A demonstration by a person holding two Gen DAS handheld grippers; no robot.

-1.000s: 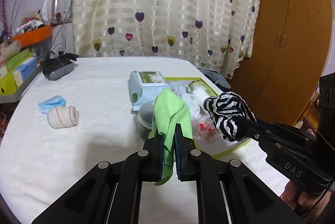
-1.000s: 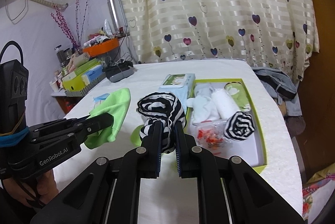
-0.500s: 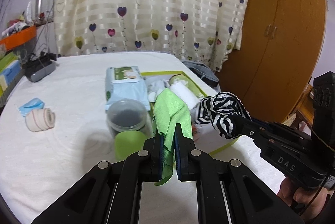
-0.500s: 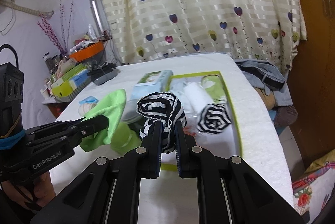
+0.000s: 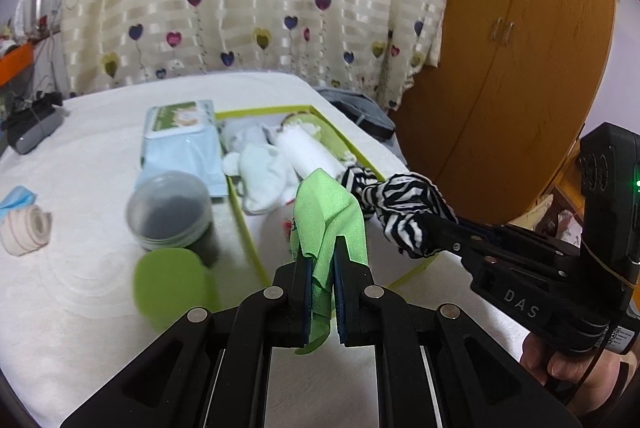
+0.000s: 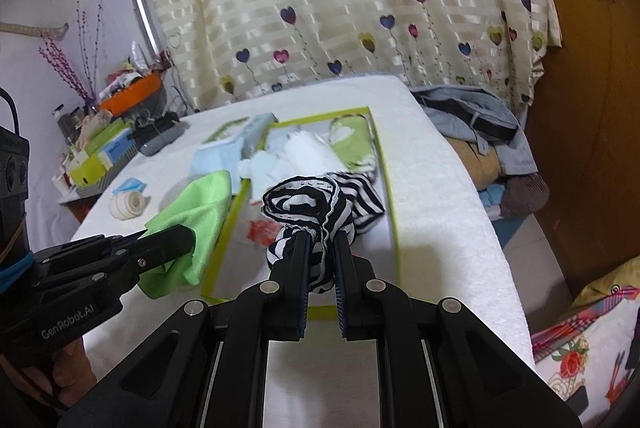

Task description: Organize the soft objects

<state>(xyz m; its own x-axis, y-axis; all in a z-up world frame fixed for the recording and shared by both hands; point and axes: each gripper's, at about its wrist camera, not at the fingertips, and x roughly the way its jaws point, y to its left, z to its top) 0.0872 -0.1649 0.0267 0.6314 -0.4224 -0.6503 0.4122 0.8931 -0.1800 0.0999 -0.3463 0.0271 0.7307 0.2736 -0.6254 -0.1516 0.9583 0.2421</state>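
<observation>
My left gripper [image 5: 322, 252] is shut on a bright green cloth [image 5: 328, 216], held above the near left edge of the green-rimmed box [image 5: 244, 224]. My right gripper [image 6: 322, 248] is shut on a black-and-white striped sock [image 6: 304, 200], held over the near part of the box [image 6: 394, 228]. In the box lie white socks [image 5: 264, 168], a white roll [image 5: 310, 152], another striped sock [image 6: 360, 196] and a small red-and-white packet [image 6: 260, 230]. The green cloth [image 6: 196, 212] and left gripper [image 6: 188, 240] show at the left of the right wrist view; the striped sock [image 5: 404, 208] and right gripper [image 5: 430, 224] at the right of the left wrist view.
On the white-covered table [image 5: 80, 300] stand a clear jar [image 5: 170, 212] with its green lid [image 5: 170, 288] beside it, a wipes pack [image 5: 182, 144], a rolled bandage [image 5: 24, 228] and a grey device [image 5: 28, 126]. Clothes [image 6: 476, 124] pile past the table's right edge; a wooden wardrobe [image 5: 512, 68] stands behind.
Both grippers have moved forward and down toward the box, each still holding its cloth. The box and jar now look nearer and larger.
</observation>
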